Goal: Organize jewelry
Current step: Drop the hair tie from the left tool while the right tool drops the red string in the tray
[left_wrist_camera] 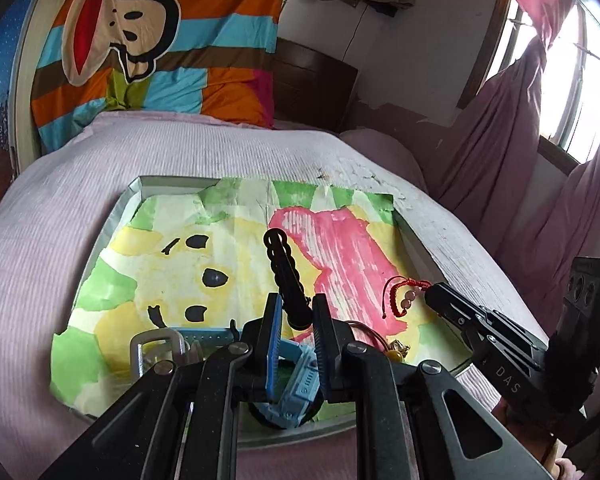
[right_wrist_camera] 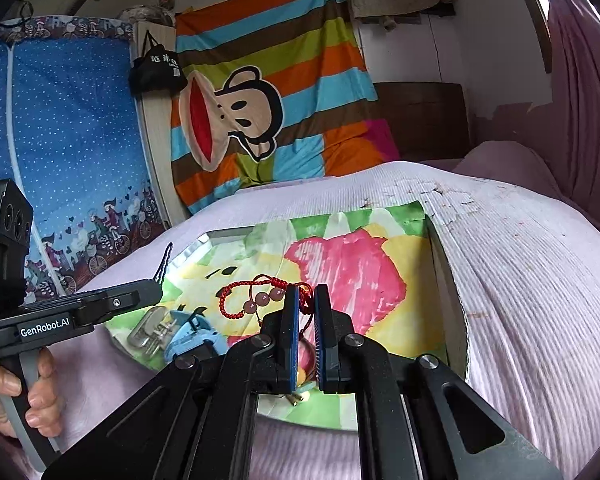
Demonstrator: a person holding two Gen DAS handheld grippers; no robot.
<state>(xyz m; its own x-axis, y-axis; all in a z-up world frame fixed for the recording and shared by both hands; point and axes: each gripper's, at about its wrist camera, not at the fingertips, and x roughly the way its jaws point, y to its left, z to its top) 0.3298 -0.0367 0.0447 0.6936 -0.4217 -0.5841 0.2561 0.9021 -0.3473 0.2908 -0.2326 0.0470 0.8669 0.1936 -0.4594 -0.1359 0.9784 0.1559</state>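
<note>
Your left hand-held gripper (left_wrist_camera: 294, 312) is clenched on a black beaded strap (left_wrist_camera: 285, 276) that juts up past its tips. Your right hand-held gripper (right_wrist_camera: 307, 300) pinches the red cord bracelet (right_wrist_camera: 256, 296), which dangles left of its fingers. Beyond both lies the painted paper (left_wrist_camera: 228, 248) in a tray (left_wrist_camera: 414, 246) on the bed (left_wrist_camera: 100, 152).

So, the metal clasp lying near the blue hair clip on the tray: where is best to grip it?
Probably across the metal clasp on its two long side bars, coming from above. It lies flat, and the blue hair clip crowds its right end, so the left half is freer.
</note>
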